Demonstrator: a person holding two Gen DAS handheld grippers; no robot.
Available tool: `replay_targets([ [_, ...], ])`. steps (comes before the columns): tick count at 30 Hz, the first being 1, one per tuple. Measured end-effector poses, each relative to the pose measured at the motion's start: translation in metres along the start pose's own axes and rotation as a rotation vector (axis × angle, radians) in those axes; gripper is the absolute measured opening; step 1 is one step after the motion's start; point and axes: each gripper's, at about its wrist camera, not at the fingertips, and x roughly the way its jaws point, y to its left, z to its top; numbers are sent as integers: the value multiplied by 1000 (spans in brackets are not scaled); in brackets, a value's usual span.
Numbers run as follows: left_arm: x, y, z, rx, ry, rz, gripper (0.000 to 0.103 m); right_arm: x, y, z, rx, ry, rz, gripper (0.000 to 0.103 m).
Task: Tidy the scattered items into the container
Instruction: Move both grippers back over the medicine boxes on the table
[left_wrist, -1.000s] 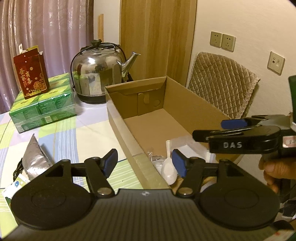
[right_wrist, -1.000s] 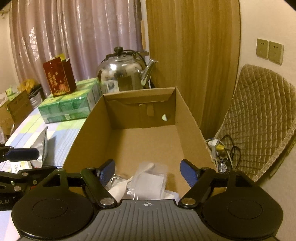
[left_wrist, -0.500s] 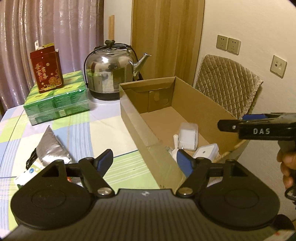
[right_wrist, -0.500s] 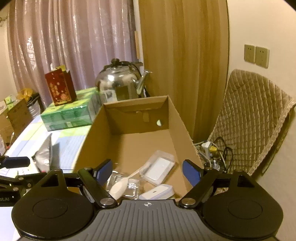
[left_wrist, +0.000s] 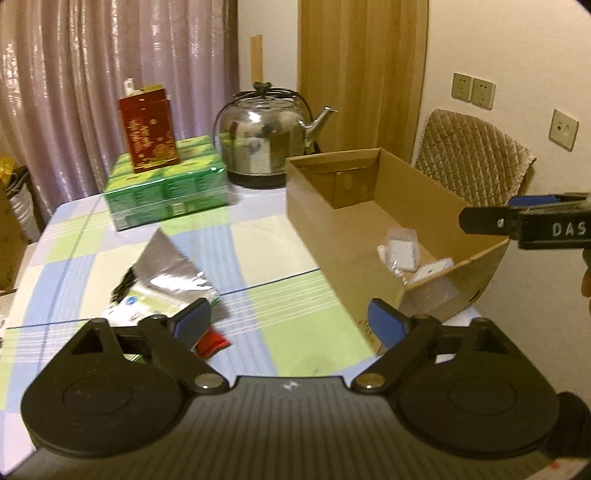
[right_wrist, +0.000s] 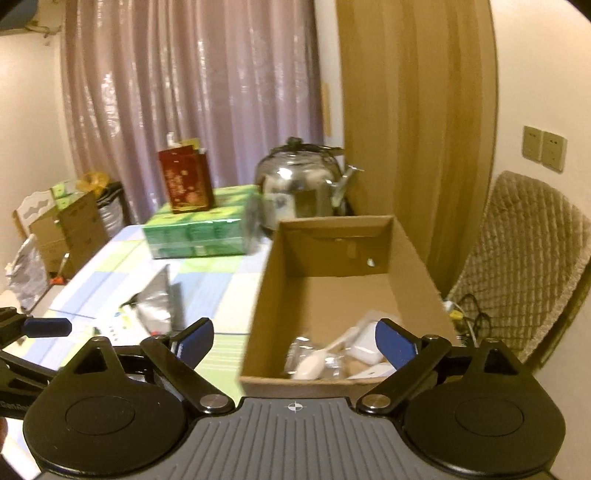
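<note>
An open cardboard box (left_wrist: 332, 206) (right_wrist: 266, 295) stands on the right of the table. It holds white plastic cases (left_wrist: 400, 251), a white spoon (right_wrist: 317, 360) and clear wrappers. On the table to its left lie a silver foil pouch (left_wrist: 166, 266) (right_wrist: 155, 299), a green-and-white packet (left_wrist: 140, 306) and a small red packet (left_wrist: 212, 341). My left gripper (left_wrist: 288, 325) is open and empty above the table, near the box's front corner. My right gripper (right_wrist: 293, 339) is open and empty above the box's near end; it also shows in the left wrist view (left_wrist: 524, 223).
A steel kettle (left_wrist: 266, 140) and a green carton pack (left_wrist: 166, 188) with a red box (left_wrist: 147, 133) on top stand at the table's back. A quilted chair (right_wrist: 524, 266) is right of the box. Boxes and bags (right_wrist: 66, 229) sit left of the table.
Both grippers have pulled back and up from the box. The left view has swung left, bringing the pouch and packets on the table into sight.
</note>
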Motion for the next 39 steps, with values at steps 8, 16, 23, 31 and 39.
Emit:
replay_targets([
  [8,-35,37,-41,-68,42,67,101,-10,44,-17,-26,25,82,101],
  [16,-63,79,-73,-128,74,149,102,-8,77,-34,-39,65,145,101],
  [23,-81,108,-88,-185,73,186,102,0,100,-41,-63,88,183,101],
  [31,-85,129,-96,-215,80,198,102,11,122,-46,-88,110,223,101],
  [39,-74,146,-102,-243,97,212,102,33,139,-50,-117,144,252,101],
])
